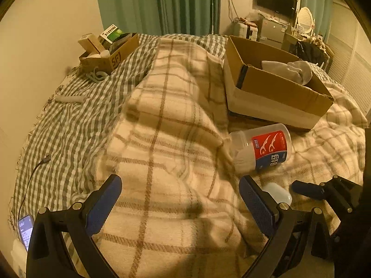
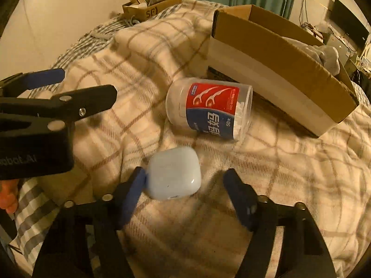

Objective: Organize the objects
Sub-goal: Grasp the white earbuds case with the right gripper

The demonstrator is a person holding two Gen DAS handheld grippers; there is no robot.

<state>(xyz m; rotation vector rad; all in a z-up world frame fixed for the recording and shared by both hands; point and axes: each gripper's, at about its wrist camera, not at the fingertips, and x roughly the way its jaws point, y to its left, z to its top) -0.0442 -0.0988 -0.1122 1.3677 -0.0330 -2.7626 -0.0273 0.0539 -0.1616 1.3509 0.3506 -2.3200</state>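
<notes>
The right gripper [image 2: 183,194] has its fingers apart around the smooth little case [image 2: 174,176]; squeezed off-center, it might slip onto the bed [image 2: 289,173].

The left gripper [image 1: 180,206] is spread wide too, holding nothing.

Seen along the far wall: green curtains [image 1: 162,4], a dark wall-mounted screen [image 1: 277,0], an oval white mirror [image 1: 305,19]. Lying on the gingham sheet [image 1: 69,125] at the left edge: a lit phone [image 1: 26,230], with a black cable [image 1: 34,173] trailing beside it. Spread across the middle: a plaid blanket [image 1: 167,139].
</notes>
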